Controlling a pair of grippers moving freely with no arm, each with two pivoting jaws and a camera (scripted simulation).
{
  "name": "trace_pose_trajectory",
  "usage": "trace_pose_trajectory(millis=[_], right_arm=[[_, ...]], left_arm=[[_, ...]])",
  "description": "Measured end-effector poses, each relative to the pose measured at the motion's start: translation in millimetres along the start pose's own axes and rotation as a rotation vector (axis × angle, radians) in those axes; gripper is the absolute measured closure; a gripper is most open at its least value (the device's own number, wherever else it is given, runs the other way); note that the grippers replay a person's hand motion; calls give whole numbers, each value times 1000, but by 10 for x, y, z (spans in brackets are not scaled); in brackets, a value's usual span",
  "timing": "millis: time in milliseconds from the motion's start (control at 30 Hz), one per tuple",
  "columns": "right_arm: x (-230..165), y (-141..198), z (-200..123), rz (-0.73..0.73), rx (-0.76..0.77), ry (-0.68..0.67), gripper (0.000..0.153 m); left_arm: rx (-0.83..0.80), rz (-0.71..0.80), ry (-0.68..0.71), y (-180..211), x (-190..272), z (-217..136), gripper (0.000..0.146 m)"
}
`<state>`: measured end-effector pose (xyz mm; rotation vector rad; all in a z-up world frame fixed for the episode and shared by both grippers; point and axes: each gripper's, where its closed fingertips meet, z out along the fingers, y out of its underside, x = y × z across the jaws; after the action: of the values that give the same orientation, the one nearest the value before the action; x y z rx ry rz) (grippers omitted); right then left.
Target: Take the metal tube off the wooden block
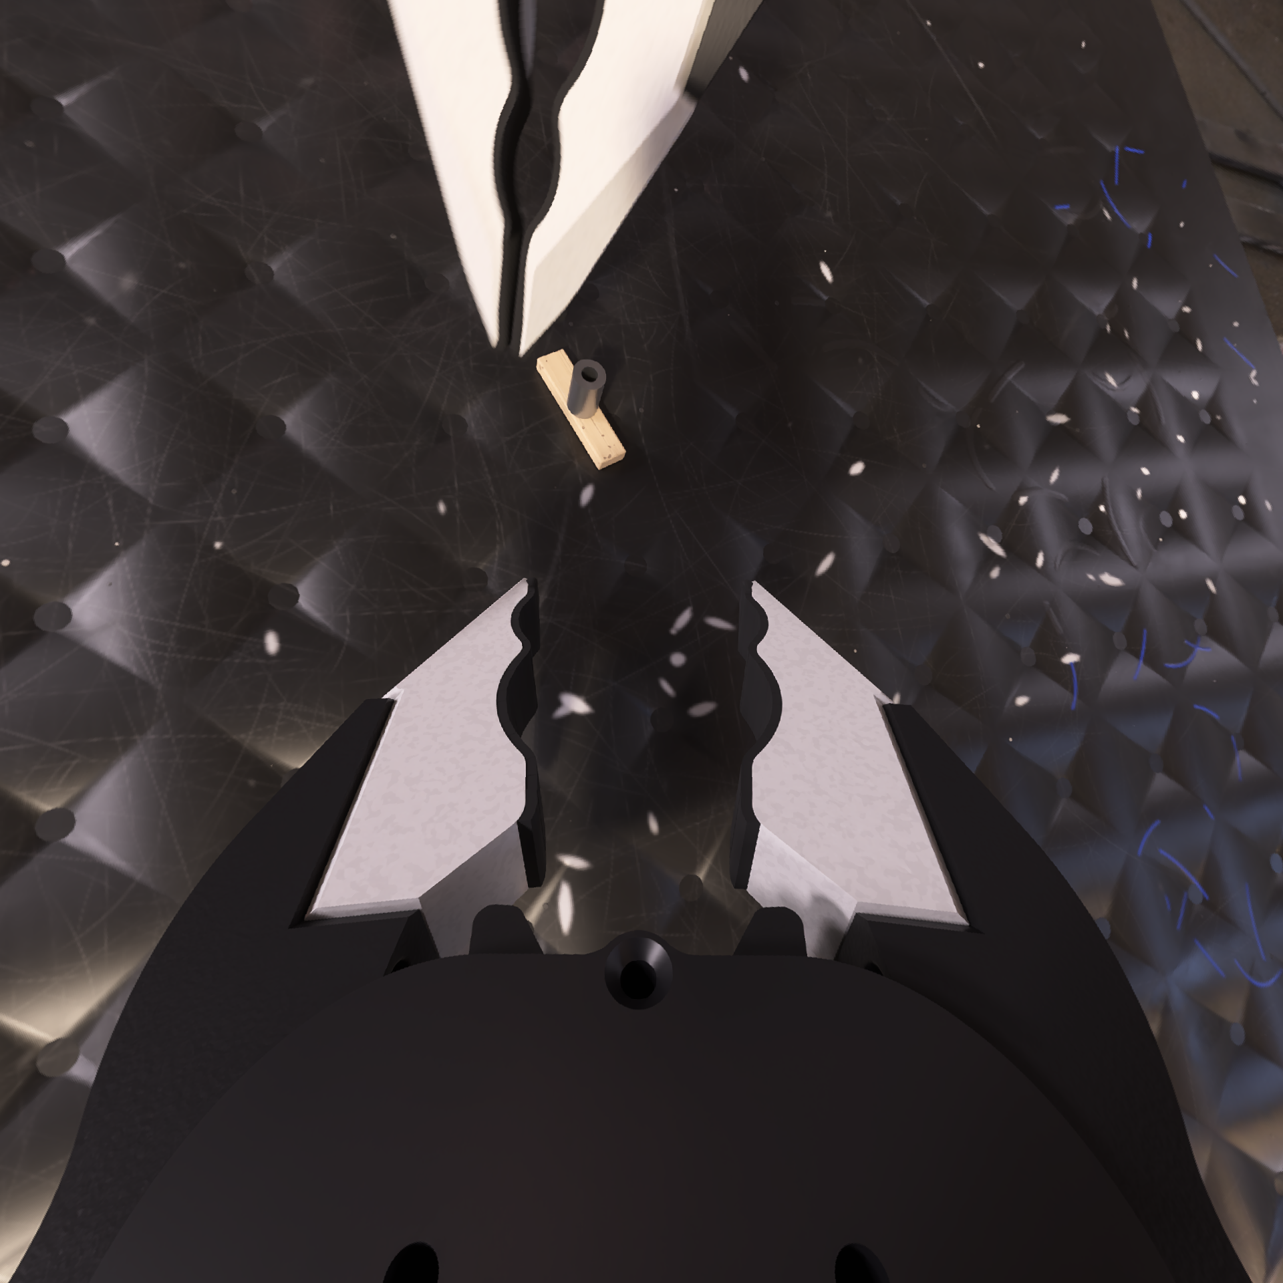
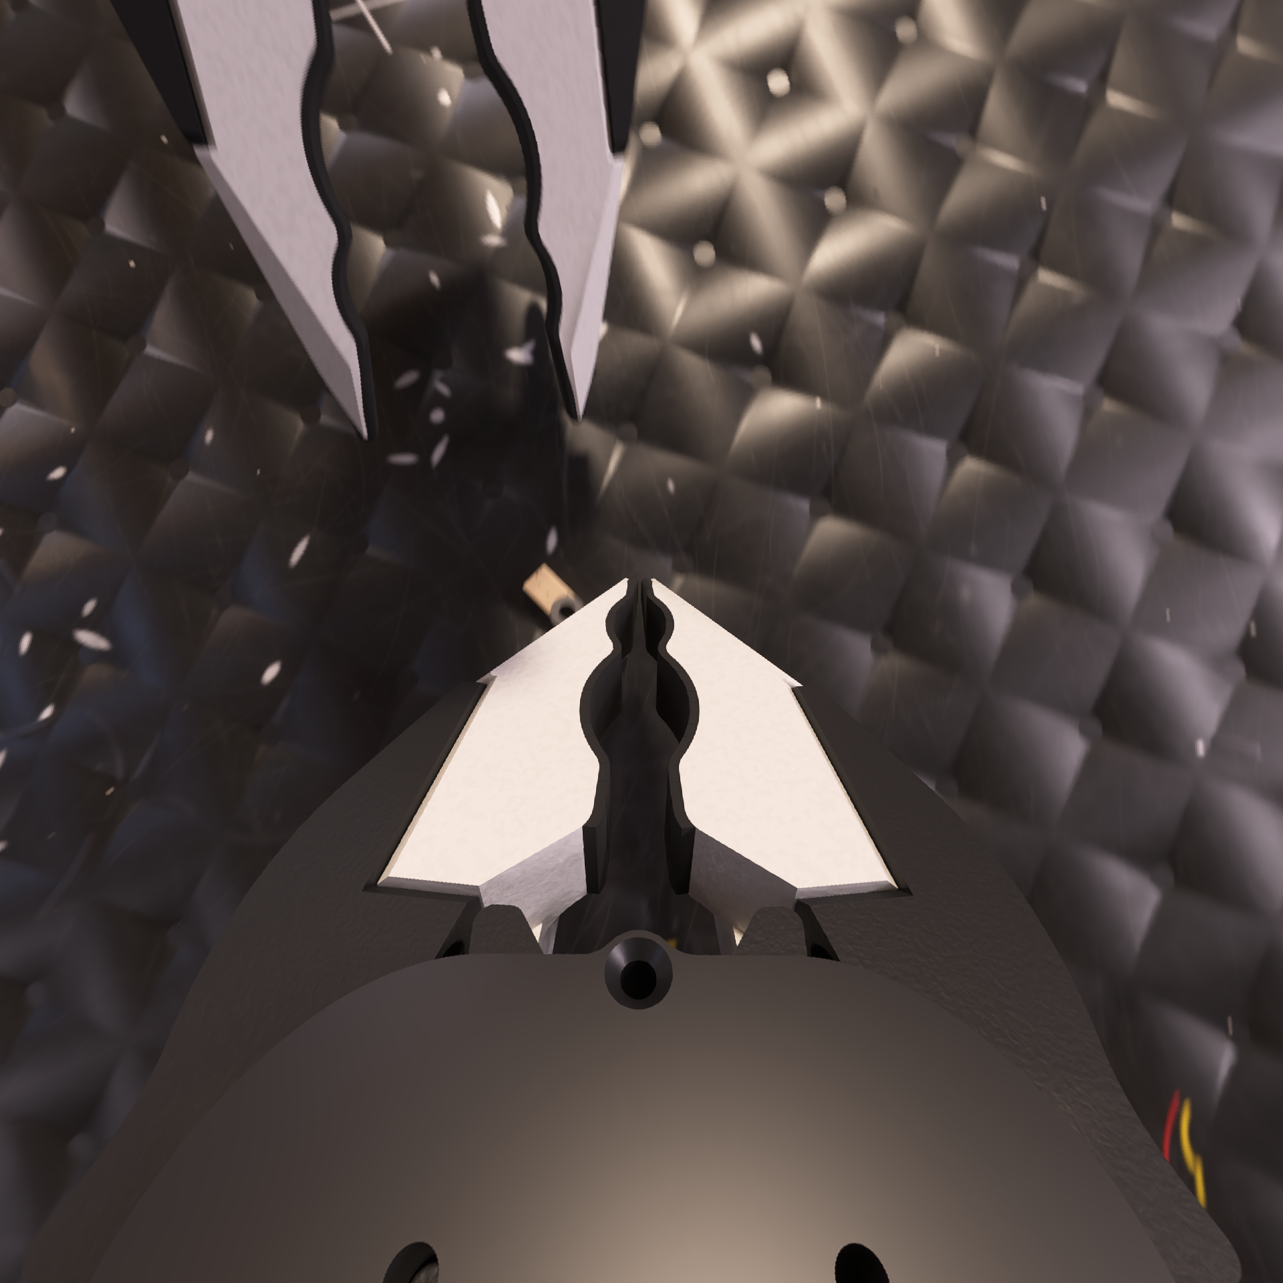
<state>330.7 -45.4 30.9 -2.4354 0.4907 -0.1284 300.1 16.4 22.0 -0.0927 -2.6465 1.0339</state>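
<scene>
Wavy-edged left hand-held gripper (image 1: pixel 639 590) gapes; grey tube (image 1: pixel 585 396) upright on wooden block (image 1: pixel 580 409).

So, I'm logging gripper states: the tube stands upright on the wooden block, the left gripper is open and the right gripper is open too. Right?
Not quite. The right gripper is shut, fingertips together, as the right wrist view shows. The rest holds: the metal tube stands on the wooden block, and the left gripper is open.
</scene>
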Motion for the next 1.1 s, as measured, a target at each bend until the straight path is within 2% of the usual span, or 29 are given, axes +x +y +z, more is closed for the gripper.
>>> trace_pose_trajectory(millis=[133,233,367,600,667,767,867,967,1100], right_arm=[[-200,281,-193,110,-109,8,153],[-406,393,-157,186,-144,-50,153],[-396,388,-73,252,-113,-59,153],[-124,297,0,161,-85,35,153],[-111,311,-42,175,-105,65,153],[-314,311,-122,242,-103,-23,153],[-389,370,-76,255,-146,-38,153],[-321,316,-6,257,-105,-42,153],[-205,226,64,180,-75,-32,153]], left_arm=[[23,-18,-1,9,19,6,91],[36,-33,18,-12,21,43,91],[54,-54,28,-27,6,63,87],[64,-48,34,-55,14,91,85],[63,-46,35,-57,13,91,85],[67,-42,38,-51,12,83,84],[77,-39,53,-60,11,91,84],[75,-34,56,-65,11,95,85],[73,-29,59,-68,9,95,84]])
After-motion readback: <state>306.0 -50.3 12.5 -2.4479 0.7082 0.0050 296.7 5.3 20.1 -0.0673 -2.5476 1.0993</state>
